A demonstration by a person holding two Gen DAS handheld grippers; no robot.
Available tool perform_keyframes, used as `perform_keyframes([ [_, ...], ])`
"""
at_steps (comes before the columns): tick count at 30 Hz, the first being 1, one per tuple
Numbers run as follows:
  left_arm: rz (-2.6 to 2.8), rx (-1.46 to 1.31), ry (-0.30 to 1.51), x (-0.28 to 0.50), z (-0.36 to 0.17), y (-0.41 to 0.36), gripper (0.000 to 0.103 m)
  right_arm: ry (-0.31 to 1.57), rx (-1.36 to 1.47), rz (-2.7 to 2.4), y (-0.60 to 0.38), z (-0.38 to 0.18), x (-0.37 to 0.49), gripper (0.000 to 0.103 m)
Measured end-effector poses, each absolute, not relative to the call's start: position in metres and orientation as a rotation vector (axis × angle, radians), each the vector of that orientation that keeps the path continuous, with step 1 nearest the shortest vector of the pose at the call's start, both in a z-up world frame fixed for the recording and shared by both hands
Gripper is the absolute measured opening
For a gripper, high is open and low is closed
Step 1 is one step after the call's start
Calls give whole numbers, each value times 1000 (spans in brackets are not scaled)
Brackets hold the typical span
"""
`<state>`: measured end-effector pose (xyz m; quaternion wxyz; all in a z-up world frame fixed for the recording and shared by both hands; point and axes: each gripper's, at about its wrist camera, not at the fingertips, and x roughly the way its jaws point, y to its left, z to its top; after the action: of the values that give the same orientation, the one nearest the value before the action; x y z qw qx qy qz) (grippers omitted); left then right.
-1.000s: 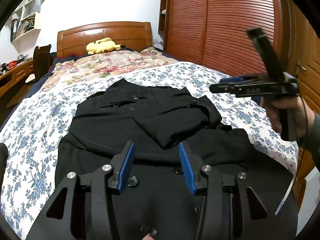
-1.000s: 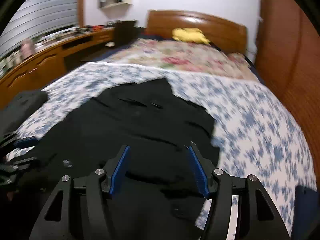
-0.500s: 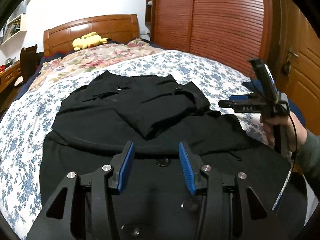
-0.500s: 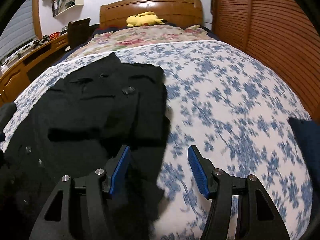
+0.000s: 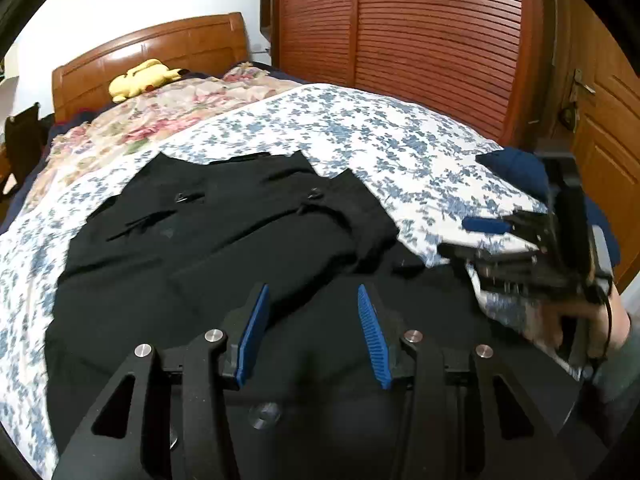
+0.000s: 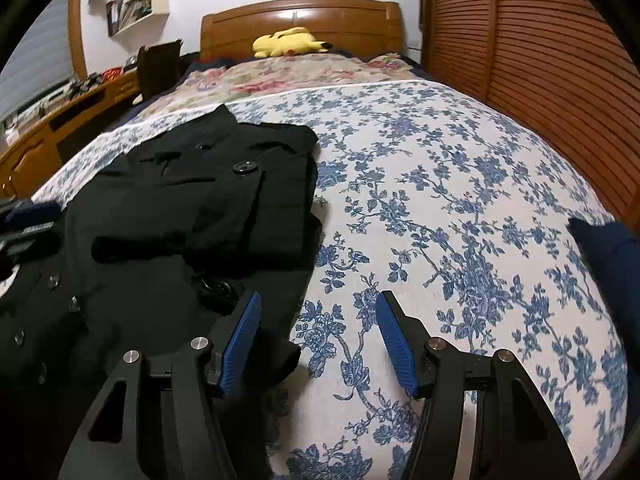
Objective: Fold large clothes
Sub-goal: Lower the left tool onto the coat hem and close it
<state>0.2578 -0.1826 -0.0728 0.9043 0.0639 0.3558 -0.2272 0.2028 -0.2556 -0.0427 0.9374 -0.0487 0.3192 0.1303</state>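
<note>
A large black buttoned coat (image 5: 224, 248) lies spread on the blue-flowered bedspread (image 5: 360, 132), its sleeves folded in over the chest. My left gripper (image 5: 312, 308) hovers open over the coat's lower middle, nothing between its blue pads. In the right wrist view the coat (image 6: 192, 216) fills the left half. My right gripper (image 6: 318, 316) stands open low over the coat's right edge, where black cloth meets the bedspread (image 6: 460, 208); its left pad is over cloth, its right pad over the sheet. From the left wrist view, the right gripper (image 5: 516, 240) shows blurred, held by a hand (image 5: 580, 332).
A yellow plush toy (image 6: 288, 42) lies by the wooden headboard (image 6: 300, 16). Slatted wooden wardrobe doors (image 5: 420, 40) run along the bed's right side. A dark blue cloth (image 6: 608, 248) lies at the bed's right edge. A wooden desk (image 6: 60, 128) and chair stand left.
The left gripper moved sideways along the coat's lower part. The right gripper swung right and sank from above the coat's middle to its right edge. Both stayed open.
</note>
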Motion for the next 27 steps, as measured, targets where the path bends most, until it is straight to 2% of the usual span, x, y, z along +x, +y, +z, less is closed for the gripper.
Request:
perform_keyframes([
  [4,-482,152,752,281,-78,-209,46,659,-92,290,-264,-47,209,62],
  [8,-507,176,772,301,-86,-235,39,669,-63,303,-277,-48,213,62],
  [16,-458,206,844,336,-112,-269,37,681,-8,321,-295,-52,209,62],
  [19,-441,202,854,343,-115,-270,28,687,3,329,-300,-54,207,62],
  [20,-439,201,853,343,-114,-270,20,687,9,330,-302,-54,206,62],
  [22,-432,214,853,344,-114,-272,8,685,21,326,-305,-54,205,62],
  [27,-409,230,802,334,-97,-266,2,677,-1,303,-300,-52,199,62],
])
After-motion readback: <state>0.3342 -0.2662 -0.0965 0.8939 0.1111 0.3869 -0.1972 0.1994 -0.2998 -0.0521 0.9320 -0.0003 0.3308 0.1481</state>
